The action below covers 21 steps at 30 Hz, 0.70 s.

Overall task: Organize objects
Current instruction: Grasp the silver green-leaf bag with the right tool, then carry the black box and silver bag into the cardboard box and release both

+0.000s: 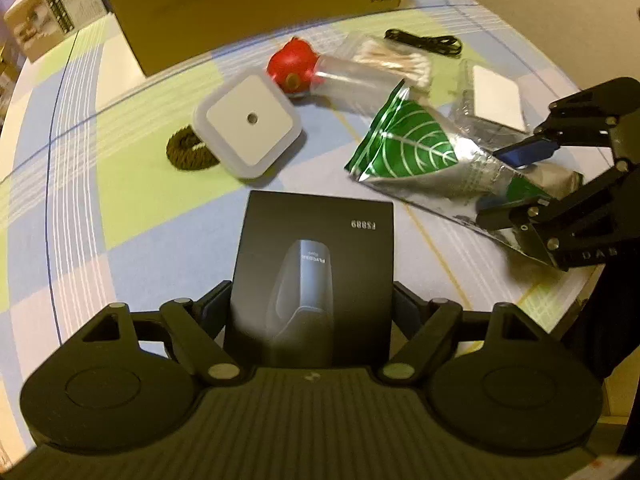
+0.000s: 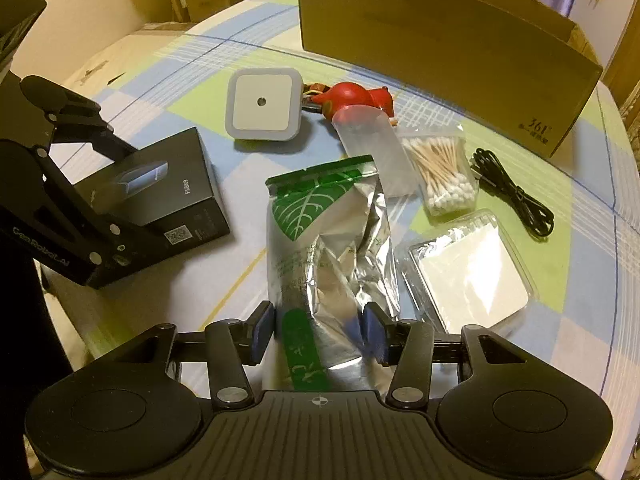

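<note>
I am clamping the left gripper (image 1: 311, 304) on the near end of the black box (image 1: 314, 268), its fingers pressing both sides while the box is lying on the checked tablecloth (image 1: 140, 208). With the right gripper (image 2: 318, 334) I am squeezing the foil pouch (image 2: 332, 240) with the green leaf print between the blue pads (image 2: 262, 330), beside the cotton swabs (image 2: 440, 176), with the cardboard box (image 2: 440, 48) sitting beyond.
</note>
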Tool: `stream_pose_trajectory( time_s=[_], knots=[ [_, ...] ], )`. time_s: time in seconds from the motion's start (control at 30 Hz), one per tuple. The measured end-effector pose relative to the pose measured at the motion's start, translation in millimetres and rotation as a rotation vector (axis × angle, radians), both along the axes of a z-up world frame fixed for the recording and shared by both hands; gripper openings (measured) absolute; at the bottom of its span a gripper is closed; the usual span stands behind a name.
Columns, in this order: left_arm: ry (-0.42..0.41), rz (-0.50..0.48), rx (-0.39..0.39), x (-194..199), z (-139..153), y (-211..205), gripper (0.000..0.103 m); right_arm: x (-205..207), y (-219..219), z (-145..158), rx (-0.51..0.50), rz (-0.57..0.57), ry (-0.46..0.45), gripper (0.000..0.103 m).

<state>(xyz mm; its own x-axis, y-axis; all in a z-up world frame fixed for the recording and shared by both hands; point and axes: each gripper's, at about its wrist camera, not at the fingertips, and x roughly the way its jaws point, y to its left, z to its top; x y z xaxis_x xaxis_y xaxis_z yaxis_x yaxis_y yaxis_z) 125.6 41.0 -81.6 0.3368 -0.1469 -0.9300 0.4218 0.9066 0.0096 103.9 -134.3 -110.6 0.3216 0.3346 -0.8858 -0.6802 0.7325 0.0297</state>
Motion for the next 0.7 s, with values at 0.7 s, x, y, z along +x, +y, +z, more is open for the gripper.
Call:
stream_pose_trajectory(
  time_s=[0.7],
  knots=[
    [-0.089, 0.105, -0.031, -7, 54, -4, 0.076, -16, -29, 56, 0.147, -0.143, -0.098, 0.037]
  ],
)
